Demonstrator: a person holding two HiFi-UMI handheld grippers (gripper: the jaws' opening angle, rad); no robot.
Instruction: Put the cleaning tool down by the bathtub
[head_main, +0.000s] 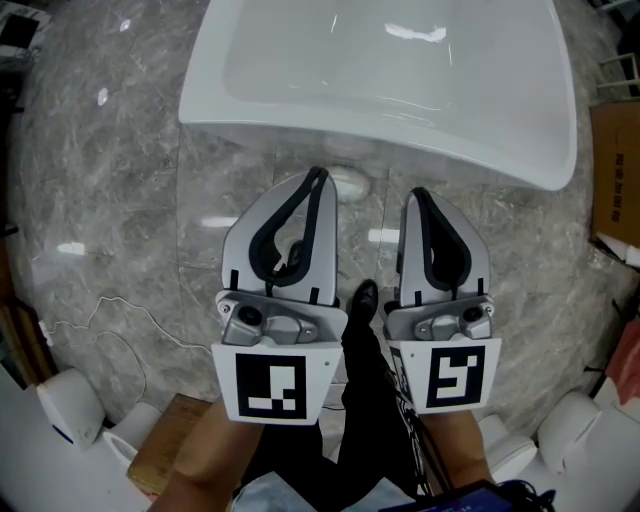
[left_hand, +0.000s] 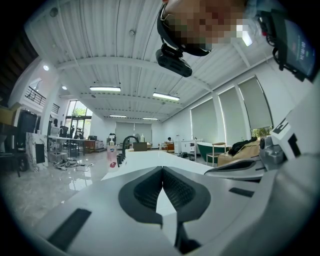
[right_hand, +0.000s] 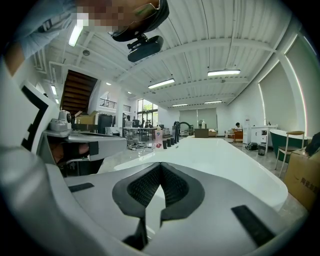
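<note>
Both grippers are clenched shut on nothing: the left gripper (head_main: 318, 172) and the right gripper (head_main: 418, 192) are held side by side, jaw pads pressed together, both pointing toward 12 o'clock at the white bathtub (head_main: 250, 110). Each carries a cube with a black-and-white square marker. A pale oval thing (head_main: 350, 181) lies on the marble floor (head_main: 100, 200) just under the tub's rim, between the two gripper tips; I cannot tell whether it is the cleaning tool. At 3 o'clock stands a cardboard box (head_main: 615, 170) whose print is too small to read. A thin white cable (head_main: 110, 310) trails at 8 o'clock. At the tub's far end stand a black faucet (right_hand: 182, 125) and a pink-labelled bottle (right_hand: 158, 139), its label unreadable.
</note>
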